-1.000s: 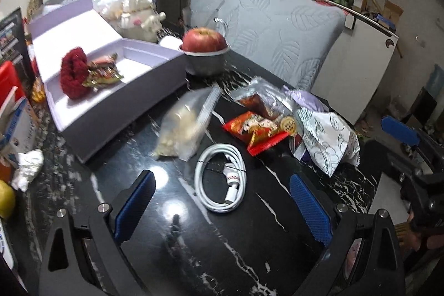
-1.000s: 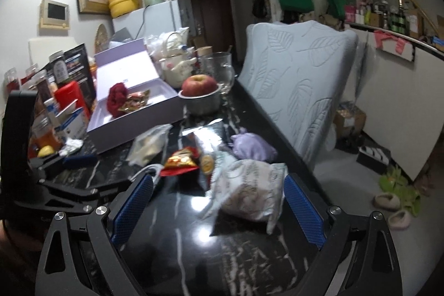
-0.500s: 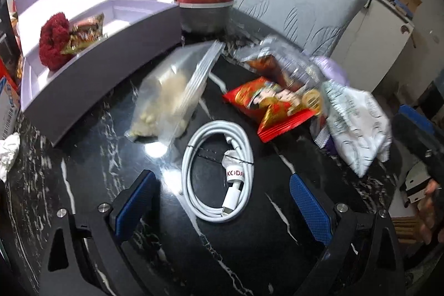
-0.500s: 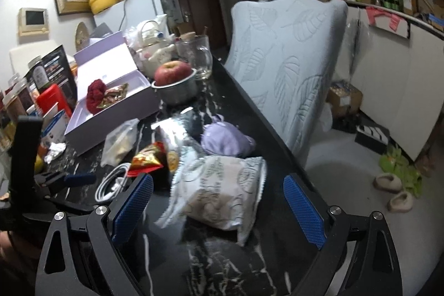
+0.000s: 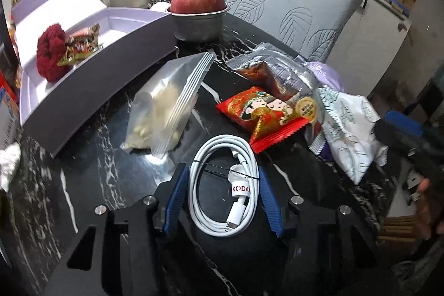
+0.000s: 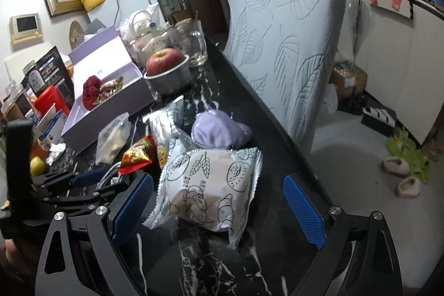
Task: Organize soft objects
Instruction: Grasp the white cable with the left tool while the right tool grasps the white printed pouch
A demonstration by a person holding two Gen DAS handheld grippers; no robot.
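Cable coil (image 5: 223, 185) sits between the closing-in left tongs (image 5: 224, 201); right tongs (image 6: 219, 208) gape around bread packet (image 6: 211, 190).

Left gripper (image 5: 223, 194) closed in around coiled white cable (image 5: 226, 185) on black table (image 5: 83, 176), blue pads (image 5: 177, 193) flanking coil sides, contact unclear. Zip bag (image 5: 166, 104), red packet (image 5: 263, 113) just beyond. Purple box (image 5: 91, 74) far left.
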